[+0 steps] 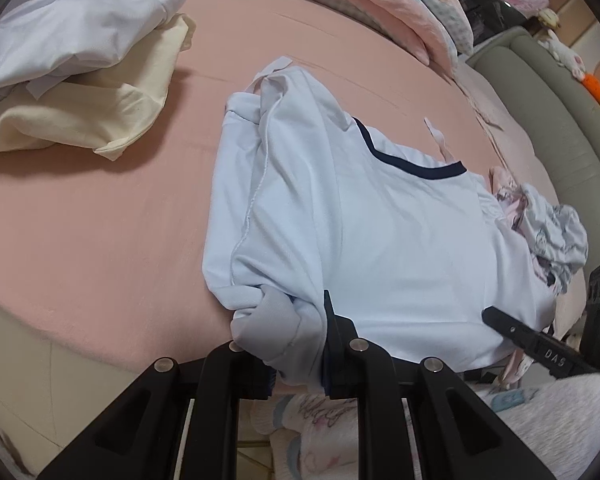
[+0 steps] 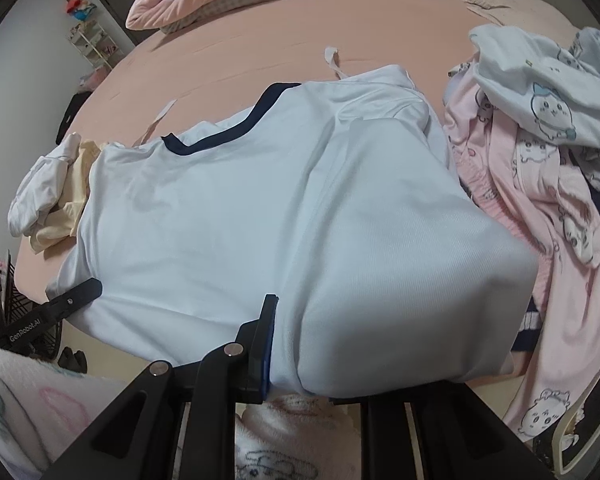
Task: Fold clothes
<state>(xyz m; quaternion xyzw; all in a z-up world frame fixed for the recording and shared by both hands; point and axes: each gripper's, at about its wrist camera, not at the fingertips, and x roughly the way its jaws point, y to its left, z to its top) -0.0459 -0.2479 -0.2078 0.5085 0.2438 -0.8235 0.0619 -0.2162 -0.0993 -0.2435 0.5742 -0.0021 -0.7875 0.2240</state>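
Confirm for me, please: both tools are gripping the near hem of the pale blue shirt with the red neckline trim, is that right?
Not quite: the trim is dark navy, not red, as the right wrist view shows. Otherwise yes: the left tool and right tool each grip the near hem of the pale blue shirt.

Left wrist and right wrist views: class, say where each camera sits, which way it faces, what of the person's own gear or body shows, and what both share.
Left wrist: on the left gripper at the bed's near edge, facing across the pink bed; sees the right gripper.
Right wrist: on the right gripper, facing likewise; sees the left gripper and a fleece sleeve.
Shared: the white shirt, which both grip.
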